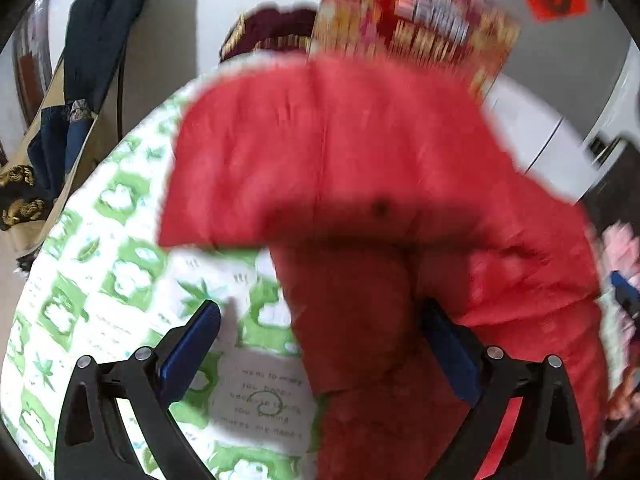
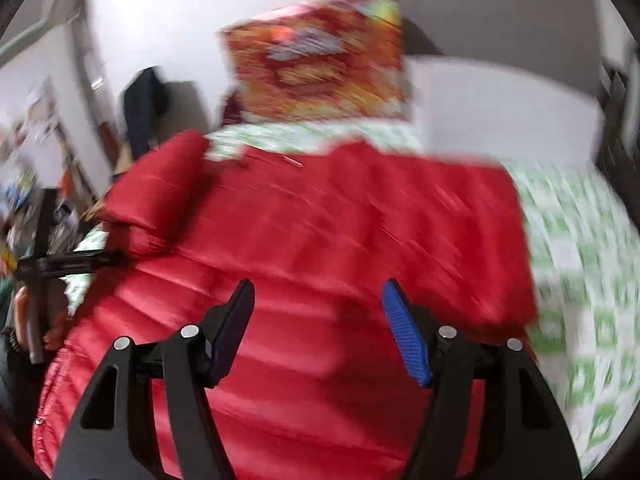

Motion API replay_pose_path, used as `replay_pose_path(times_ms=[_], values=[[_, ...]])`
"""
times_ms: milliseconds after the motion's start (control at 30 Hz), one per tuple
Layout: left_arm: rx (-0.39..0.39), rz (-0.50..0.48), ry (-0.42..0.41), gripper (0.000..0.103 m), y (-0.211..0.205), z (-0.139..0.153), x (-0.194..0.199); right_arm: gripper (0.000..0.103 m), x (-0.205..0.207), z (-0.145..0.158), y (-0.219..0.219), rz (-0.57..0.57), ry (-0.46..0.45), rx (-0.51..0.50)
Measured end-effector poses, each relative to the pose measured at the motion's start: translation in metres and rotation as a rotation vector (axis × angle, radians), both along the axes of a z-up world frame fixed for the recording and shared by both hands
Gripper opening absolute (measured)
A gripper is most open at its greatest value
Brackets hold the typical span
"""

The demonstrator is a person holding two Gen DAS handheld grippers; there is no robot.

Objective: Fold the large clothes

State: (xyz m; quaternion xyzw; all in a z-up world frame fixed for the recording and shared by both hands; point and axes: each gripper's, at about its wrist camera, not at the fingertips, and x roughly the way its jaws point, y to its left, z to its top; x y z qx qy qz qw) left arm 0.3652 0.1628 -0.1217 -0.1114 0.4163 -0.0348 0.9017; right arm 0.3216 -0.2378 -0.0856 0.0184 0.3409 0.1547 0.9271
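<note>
Between folds: red down jacket [image 2: 320, 232] spread on bed [image 1: 100, 240], both claws, left [image 1: 320, 344] and right [image 2: 320, 328], released; next, regrasping an edge.

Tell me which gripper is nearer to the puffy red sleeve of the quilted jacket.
Left. The left gripper is open, with the puffy red sleeve between its fingers. The right gripper is open above the quilted jacket body, away from that sleeve.
</note>
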Motion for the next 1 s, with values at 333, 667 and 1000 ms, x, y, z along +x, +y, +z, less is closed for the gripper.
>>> replay_pose_path(times_ms=[333, 667, 1000], values=[[-0.129, 0.539, -0.28, 0.1, 0.162, 0.064, -0.074, 0.07, -0.003, 0.031, 0.24, 0.379, -0.225, -0.557], [-0.285, 0.583, -0.247, 0.099, 0.207, 0.05, -0.077, 0.058, 0.036, -0.05, 0.363, 0.378, -0.28, -0.928], [-0.166, 0.514, -0.194, 0.1, 0.18, 0.038, -0.058, 0.005, 0.041, 0.087, 0.245, 0.215, -0.211, -0.398]])
